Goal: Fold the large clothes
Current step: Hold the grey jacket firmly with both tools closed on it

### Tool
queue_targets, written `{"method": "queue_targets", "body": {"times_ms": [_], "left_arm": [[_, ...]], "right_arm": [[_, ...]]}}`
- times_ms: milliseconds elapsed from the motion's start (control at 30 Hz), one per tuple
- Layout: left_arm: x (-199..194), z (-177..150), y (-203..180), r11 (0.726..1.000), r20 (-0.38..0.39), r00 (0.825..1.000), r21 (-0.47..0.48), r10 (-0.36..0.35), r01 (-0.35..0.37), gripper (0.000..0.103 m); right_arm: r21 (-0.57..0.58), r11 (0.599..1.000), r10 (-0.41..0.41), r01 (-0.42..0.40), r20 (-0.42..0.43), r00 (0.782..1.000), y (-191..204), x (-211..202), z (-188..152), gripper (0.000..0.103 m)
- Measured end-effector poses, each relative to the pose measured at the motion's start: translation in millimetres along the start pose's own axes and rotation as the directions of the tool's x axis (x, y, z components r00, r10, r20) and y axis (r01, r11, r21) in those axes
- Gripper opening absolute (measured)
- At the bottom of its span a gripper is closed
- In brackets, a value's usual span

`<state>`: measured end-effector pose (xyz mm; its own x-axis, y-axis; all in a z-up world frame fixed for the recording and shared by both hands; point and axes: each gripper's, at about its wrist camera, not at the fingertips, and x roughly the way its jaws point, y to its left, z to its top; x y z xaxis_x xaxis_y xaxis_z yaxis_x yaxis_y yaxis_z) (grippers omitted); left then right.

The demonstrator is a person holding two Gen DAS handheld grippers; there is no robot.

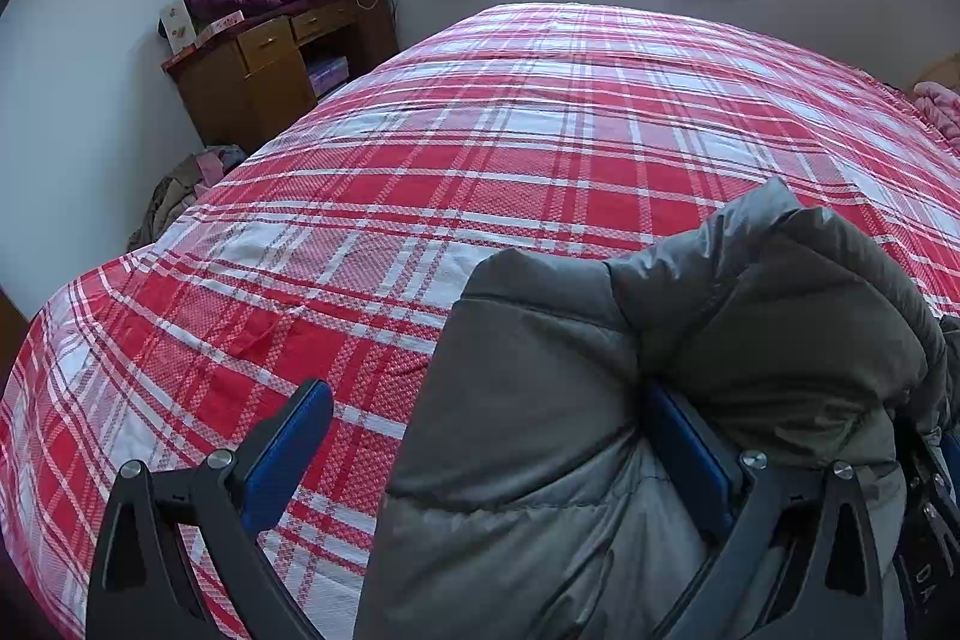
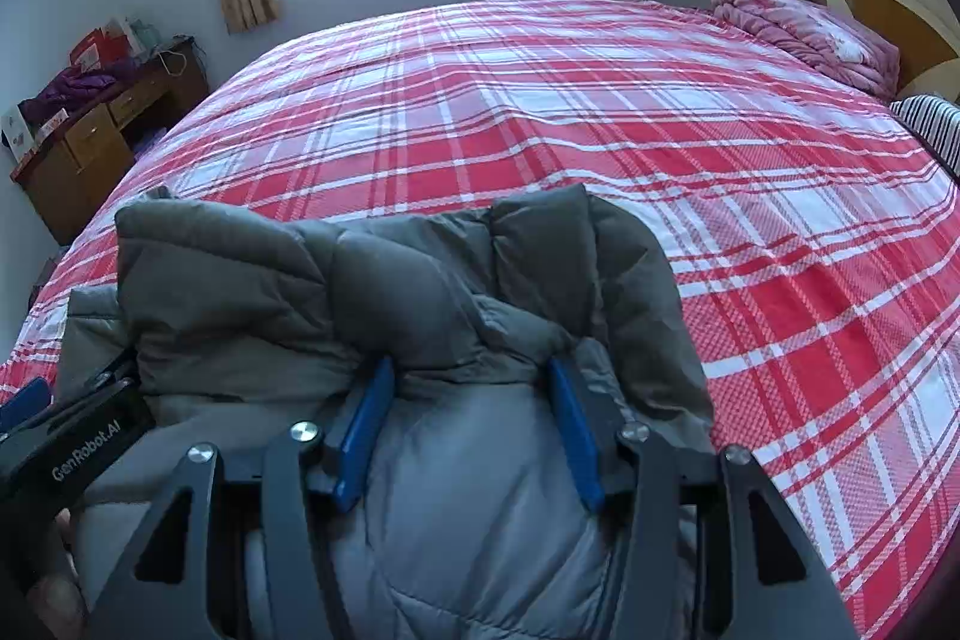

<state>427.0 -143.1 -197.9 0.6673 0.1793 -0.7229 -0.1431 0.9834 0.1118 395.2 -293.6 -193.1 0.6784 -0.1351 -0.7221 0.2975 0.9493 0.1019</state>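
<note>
Across the near edge of the red plaid bedspread (image 2: 690, 160), the grey puffer jacket (image 2: 420, 280) lies bunched, part of it heaped up over my fingertips. My right gripper (image 2: 471, 430) has its blue pads (image 2: 366, 430) about half apart with a thick quilted fold between them and fabric draped over their tips; I judge that it is clamped on that fold. My left gripper (image 1: 480, 460) stands wide: one pad (image 1: 288, 454) hangs free over the plaid, the other (image 1: 690, 466) is pressed against the jacket's side, so it holds nothing.

To do this fold well, I should close the left fingers on an edge matching the one the right holds, so both sides carry evenly. Puffy filling springs back, so I would grip deep, move both hands together, lay the fold flat on the open plaid ahead, and press the air out before letting go. A shallow pinch risks the slick shell slipping free.
</note>
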Motion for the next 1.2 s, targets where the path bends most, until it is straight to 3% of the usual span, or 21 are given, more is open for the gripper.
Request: {"method": "queue_targets", "body": {"times_ms": [600,1000,1133,1200], "left_arm": [[4.8,-0.8,1.9,1.0,-0.024,1.0,-0.009,-0.019,0.019,0.102],[5.9,-0.8,2.9,1.0,-0.027,0.999,-0.012,-0.025,0.025,0.102],[8.4,-0.1,6.1,0.998,-0.039,0.998,-0.027,-0.05,0.049,0.102],[10.0,2.5,13.0,0.993,-0.064,0.993,-0.058,-0.104,0.101,0.102]], "right_arm": [[-0.031,0.999,-0.032,0.031,-0.022,0.999,5.1,6.6,1.3,0.057],[-0.015,1.0,-0.01,0.009,-0.025,1.0,2.3,8.6,1.3,0.058],[-0.006,1.0,0.0,0.0,-0.024,1.0,1.2,8.4,1.1,0.058],[0.0,1.0,0.007,-0.007,-0.024,1.0,-0.1,8.0,1.3,0.058]]}}
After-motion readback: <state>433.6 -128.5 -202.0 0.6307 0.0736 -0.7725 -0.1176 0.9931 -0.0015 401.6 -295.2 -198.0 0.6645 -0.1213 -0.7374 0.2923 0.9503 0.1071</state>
